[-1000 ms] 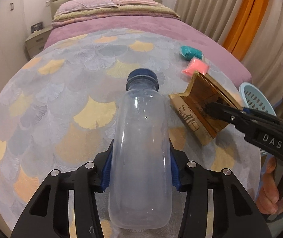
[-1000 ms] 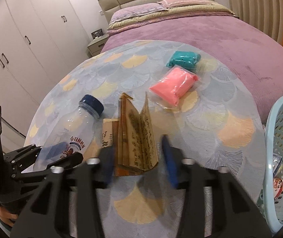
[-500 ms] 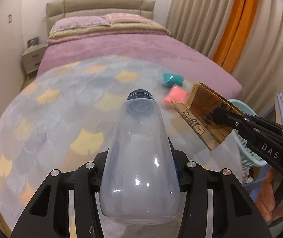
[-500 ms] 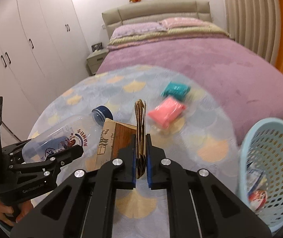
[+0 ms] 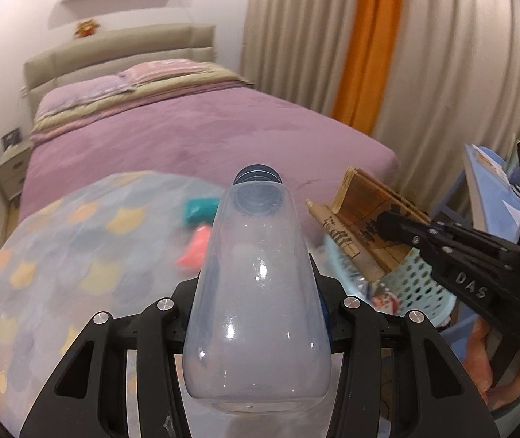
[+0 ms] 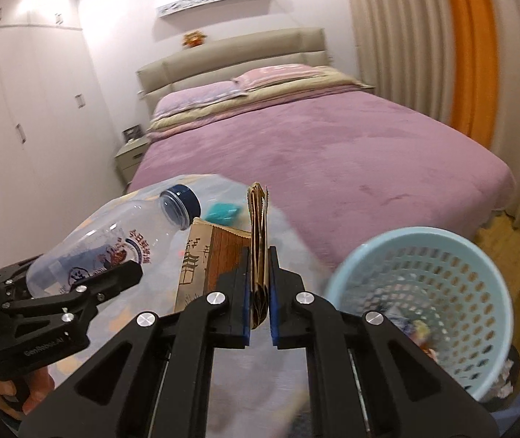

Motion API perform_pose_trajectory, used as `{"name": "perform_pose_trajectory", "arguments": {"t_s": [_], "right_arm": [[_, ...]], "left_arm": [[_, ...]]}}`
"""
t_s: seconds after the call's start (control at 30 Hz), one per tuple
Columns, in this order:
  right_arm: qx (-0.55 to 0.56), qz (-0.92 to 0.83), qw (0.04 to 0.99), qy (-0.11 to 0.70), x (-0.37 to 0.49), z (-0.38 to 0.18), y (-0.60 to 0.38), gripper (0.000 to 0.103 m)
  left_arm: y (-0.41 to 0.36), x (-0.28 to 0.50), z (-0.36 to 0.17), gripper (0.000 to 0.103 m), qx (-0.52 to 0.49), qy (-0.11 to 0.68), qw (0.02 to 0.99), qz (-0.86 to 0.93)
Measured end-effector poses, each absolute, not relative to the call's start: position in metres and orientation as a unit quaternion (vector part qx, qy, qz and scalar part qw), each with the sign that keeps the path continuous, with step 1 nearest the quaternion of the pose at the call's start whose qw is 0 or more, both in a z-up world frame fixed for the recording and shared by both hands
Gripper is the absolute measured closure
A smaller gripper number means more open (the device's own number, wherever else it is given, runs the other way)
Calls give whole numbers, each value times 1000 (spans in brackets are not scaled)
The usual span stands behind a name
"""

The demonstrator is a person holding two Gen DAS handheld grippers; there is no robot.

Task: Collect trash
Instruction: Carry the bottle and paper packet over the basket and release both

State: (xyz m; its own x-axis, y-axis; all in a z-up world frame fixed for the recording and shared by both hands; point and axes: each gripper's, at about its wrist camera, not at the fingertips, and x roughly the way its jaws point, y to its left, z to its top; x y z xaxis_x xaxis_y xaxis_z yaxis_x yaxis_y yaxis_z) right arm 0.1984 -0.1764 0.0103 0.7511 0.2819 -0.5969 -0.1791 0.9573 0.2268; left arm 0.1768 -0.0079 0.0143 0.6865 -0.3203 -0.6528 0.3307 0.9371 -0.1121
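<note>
My left gripper (image 5: pixel 256 314) is shut on a clear plastic bottle (image 5: pixel 256 292) with a dark blue cap, held in the air above the round table; the bottle also shows in the right wrist view (image 6: pixel 114 241). My right gripper (image 6: pixel 259 292) is shut on a flattened brown paper carton (image 6: pixel 258 226), lifted off the table; the carton shows in the left wrist view (image 5: pixel 365 226) above the basket. A light blue mesh basket (image 6: pixel 442 314) with some trash inside stands at the right, below the table's edge. It also shows in the left wrist view (image 5: pixel 416 284).
A teal packet (image 5: pixel 198 208) and a pink packet (image 5: pixel 194 252) lie on the round table with the scale-pattern cloth (image 5: pixel 59 273). A bed with a purple cover (image 6: pixel 333 153) is behind. Curtains (image 6: pixel 460 54) hang at the right, wardrobes (image 6: pixel 23 109) at the left.
Both grippers have risen from the table with their loads and swung right. The basket has come closer in the right wrist view. The right gripper closed on the carton a second ago.
</note>
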Motion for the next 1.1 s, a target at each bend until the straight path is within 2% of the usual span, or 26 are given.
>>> {"name": "perform_pose_trajectory", "arguments": {"t_s": [0.43,0.83,0.9,1.0,1.07,1.1], "right_arm": [[120,-3,915,384,213,-29,-280,97],[170,-40,878,446,226,-89,-329,97],[178,-39,874,451,226,-94,-331,94],[184,-44,870,455,226,-99,-335,82],[180,-51,871,453,225,-99,-334,69],[180,-51,873,451,224,-98,-333,66]], "left_arm": [[-125,216,-1,59,13,381,878,-290],[-163,239,-43,58,16,423,853,-306],[-161,239,-44,53,12,424,852,-307],[-154,236,-42,41,4,414,857,-308],[-154,234,-39,40,4,409,859,-307],[-153,234,-38,40,4,408,860,-306]]}}
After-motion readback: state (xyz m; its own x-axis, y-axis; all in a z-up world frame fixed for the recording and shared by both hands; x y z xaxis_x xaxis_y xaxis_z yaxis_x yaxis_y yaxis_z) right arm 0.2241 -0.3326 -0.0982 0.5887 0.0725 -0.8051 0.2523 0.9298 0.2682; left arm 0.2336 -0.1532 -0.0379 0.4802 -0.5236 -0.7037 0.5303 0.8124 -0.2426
